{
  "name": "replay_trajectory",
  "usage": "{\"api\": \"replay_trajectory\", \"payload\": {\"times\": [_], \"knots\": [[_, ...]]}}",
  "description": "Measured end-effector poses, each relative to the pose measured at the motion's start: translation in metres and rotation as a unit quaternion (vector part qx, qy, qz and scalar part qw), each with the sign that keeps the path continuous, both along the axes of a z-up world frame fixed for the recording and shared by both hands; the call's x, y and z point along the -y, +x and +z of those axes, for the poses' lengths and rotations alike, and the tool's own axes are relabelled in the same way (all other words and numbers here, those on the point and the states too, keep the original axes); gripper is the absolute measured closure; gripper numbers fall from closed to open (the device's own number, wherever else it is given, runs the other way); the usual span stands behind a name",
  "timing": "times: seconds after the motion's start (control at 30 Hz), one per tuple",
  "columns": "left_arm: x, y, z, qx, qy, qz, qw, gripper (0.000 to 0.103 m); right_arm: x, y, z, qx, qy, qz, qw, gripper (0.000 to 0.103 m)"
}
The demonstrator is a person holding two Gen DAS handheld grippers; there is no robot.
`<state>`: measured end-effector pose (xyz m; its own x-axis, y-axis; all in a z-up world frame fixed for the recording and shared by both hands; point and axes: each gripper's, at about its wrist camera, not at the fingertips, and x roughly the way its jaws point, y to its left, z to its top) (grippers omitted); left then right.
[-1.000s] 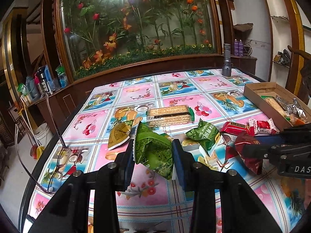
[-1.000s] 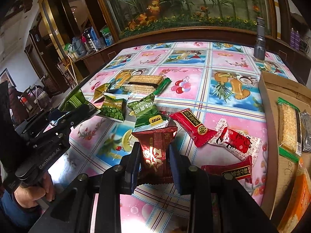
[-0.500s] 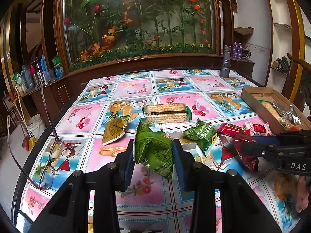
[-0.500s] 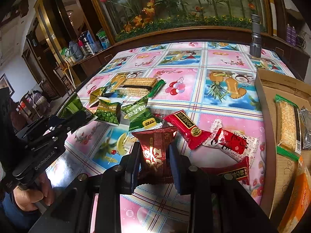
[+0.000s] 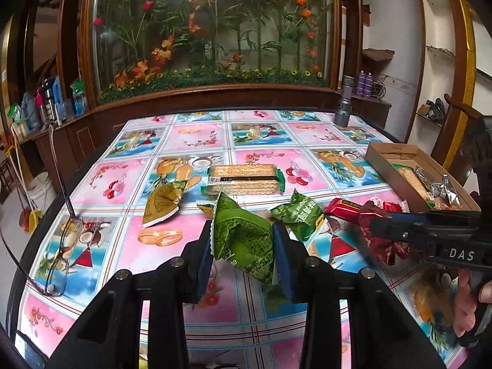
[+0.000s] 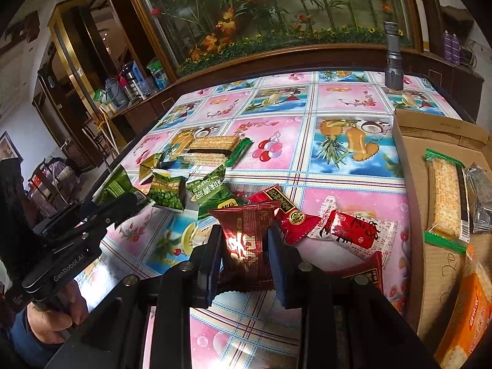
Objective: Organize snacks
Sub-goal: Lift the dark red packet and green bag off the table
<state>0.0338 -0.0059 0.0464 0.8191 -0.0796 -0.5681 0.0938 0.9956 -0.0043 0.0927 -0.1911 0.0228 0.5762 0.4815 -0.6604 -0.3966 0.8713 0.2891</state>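
Little has moved: the left tongs [image 5: 242, 243] still pinch a green packet [image 5: 243, 240], the right tongs [image 6: 244, 246] a dark red packet [image 6: 246, 240]. Either crinkly wrapper might slip before reaching the box [image 6: 430, 135] at three o'clock.

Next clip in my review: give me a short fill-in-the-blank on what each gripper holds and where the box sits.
1. The left gripper is shut on a crumpled ____ snack packet.
2. The right gripper is shut on a dark ____ packet.
3. The cardboard box already holds a long pack of ____ with green ends.
4. A grey flashlight stands ____ at the table's far edge.

Missing words: green; red; crackers; upright
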Motion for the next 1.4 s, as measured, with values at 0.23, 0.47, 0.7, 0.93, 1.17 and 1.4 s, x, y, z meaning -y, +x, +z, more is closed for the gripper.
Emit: {"api": "replay_trajectory", "payload": {"times": [0.23,0.47,0.7,0.93,1.17,1.4], "knots": [[-0.002,-0.002,0.004,-0.012,-0.029,-0.019,0.9993,0.067,-0.001,0.0,-0.001,0.002,-0.001,-0.001,1.0,0.072],[-0.017,-0.022,0.02,-0.016,-0.022,-0.05,0.9983,0.067,-0.003,-0.002,0.0,0.01,-0.006,0.001,1.0,0.072],[-0.024,-0.011,0.017,-0.034,-0.054,-0.101,0.9929,0.067,-0.011,0.0,-0.003,0.011,-0.009,0.005,1.0,0.072],[-0.01,0.001,0.034,-0.023,-0.056,-0.159,0.9855,0.067,-0.013,0.004,-0.007,0.005,-0.007,0.002,1.0,0.072],[-0.001,0.001,0.039,-0.018,-0.056,-0.181,0.9817,0.067,-0.013,0.004,-0.005,0.01,-0.008,-0.003,1.0,0.072],[-0.001,0.005,0.026,-0.049,-0.066,-0.162,0.9833,0.067,-0.007,0.003,-0.001,0.013,-0.006,-0.014,1.0,0.072]]}}
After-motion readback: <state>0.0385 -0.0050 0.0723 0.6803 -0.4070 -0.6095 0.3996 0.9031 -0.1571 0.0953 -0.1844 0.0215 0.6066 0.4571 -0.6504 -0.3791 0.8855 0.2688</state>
